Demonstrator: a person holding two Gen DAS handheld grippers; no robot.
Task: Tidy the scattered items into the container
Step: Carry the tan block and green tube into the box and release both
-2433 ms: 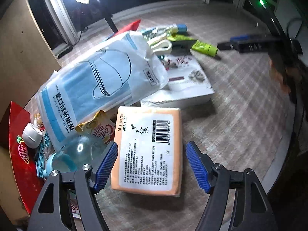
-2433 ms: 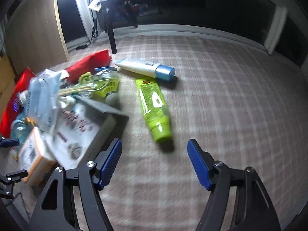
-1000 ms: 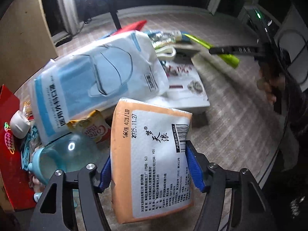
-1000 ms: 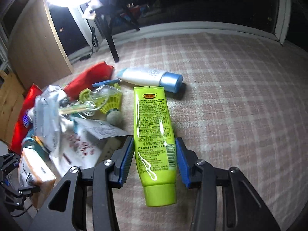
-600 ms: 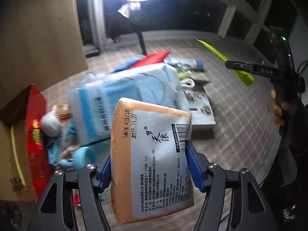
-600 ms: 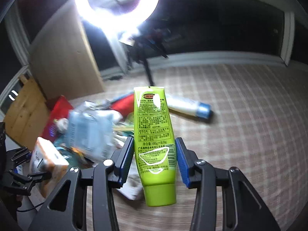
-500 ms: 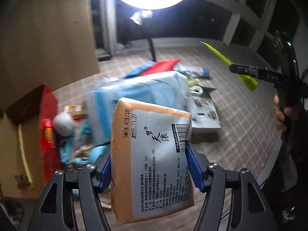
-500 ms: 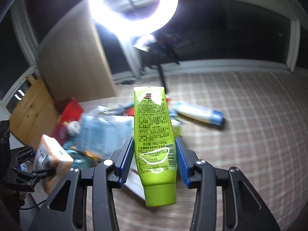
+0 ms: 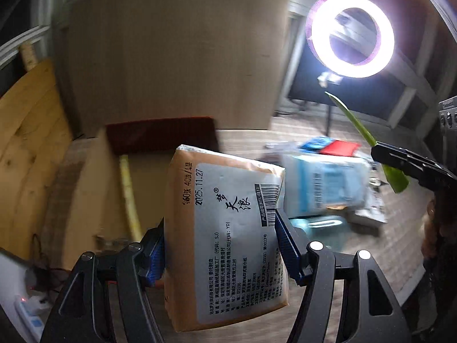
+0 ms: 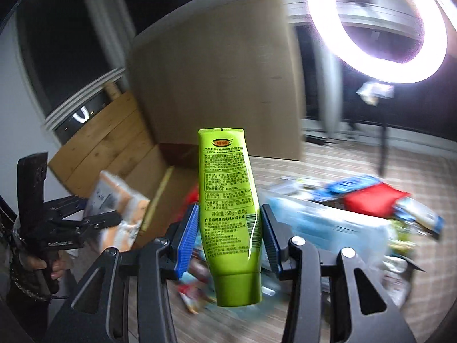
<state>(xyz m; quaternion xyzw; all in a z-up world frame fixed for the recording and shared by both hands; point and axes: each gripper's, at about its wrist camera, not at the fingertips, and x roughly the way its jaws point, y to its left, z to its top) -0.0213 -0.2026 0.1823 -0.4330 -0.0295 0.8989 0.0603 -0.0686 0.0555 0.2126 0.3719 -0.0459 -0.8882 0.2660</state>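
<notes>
My left gripper [image 9: 220,245] is shut on an orange tissue pack [image 9: 228,234] with a white label and holds it in the air in front of an open cardboard box [image 9: 105,188]. My right gripper [image 10: 228,240] is shut on a green tube [image 10: 228,208], cap toward me, also held up in the air. The box also shows in the right wrist view [image 10: 160,183], beyond the tube. The left gripper with the tissue pack [image 10: 117,208] shows at the left there. The right gripper and tube [image 9: 391,171] show at the right of the left wrist view.
A blurred pile lies on the checked table: a blue mask pack [image 9: 325,183], a red item [image 9: 340,147], a teal bottle [image 9: 320,225], a white booklet [image 9: 371,214]. A bright ring light [image 9: 351,35] stands behind. A tall cardboard sheet [image 9: 171,57] and wooden boards [image 9: 25,131] stand at the left.
Both grippers swung left with their loads, away from the pile and toward the open cardboard box, which now fills the view ahead. Both grips are unchanged.
</notes>
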